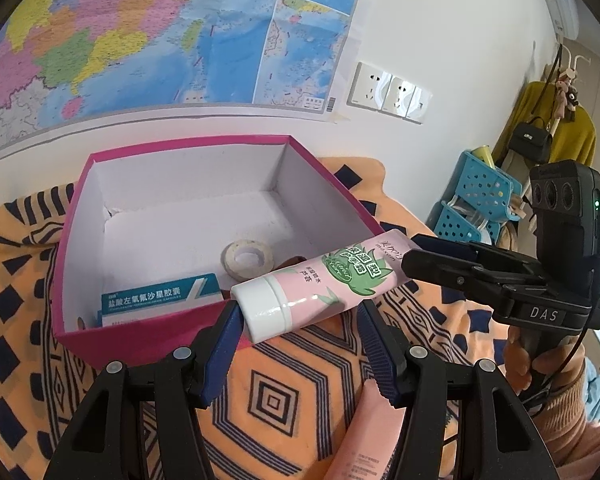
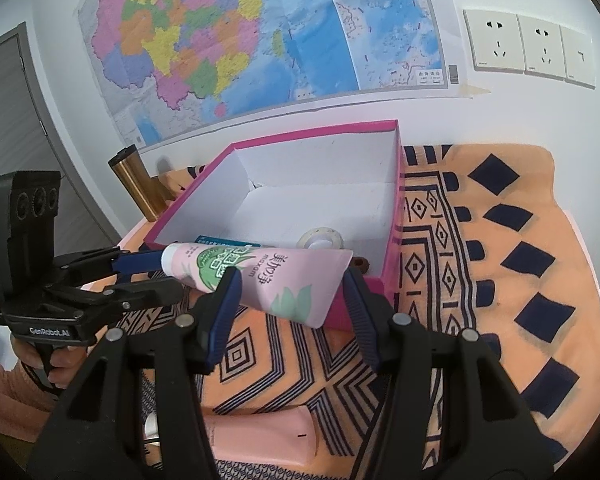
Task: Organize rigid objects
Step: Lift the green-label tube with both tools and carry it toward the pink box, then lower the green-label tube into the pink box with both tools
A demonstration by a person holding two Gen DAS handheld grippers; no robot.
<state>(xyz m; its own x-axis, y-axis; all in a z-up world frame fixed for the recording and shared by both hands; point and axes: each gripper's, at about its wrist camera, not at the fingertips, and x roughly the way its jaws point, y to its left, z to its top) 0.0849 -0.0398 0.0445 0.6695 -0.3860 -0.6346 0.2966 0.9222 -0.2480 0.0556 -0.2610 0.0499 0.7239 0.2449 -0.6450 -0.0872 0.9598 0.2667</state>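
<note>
Pink aloe-print tube (image 1: 312, 284), white cap, tilted over magenta box (image 1: 76, 216) front rim, tape roll (image 1: 247, 259) inside

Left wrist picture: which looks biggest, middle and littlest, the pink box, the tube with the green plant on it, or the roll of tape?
1. Pink box, biggest by far.
2. Tube, though it is nearer the camera.
3. Tape roll, littlest.
</note>
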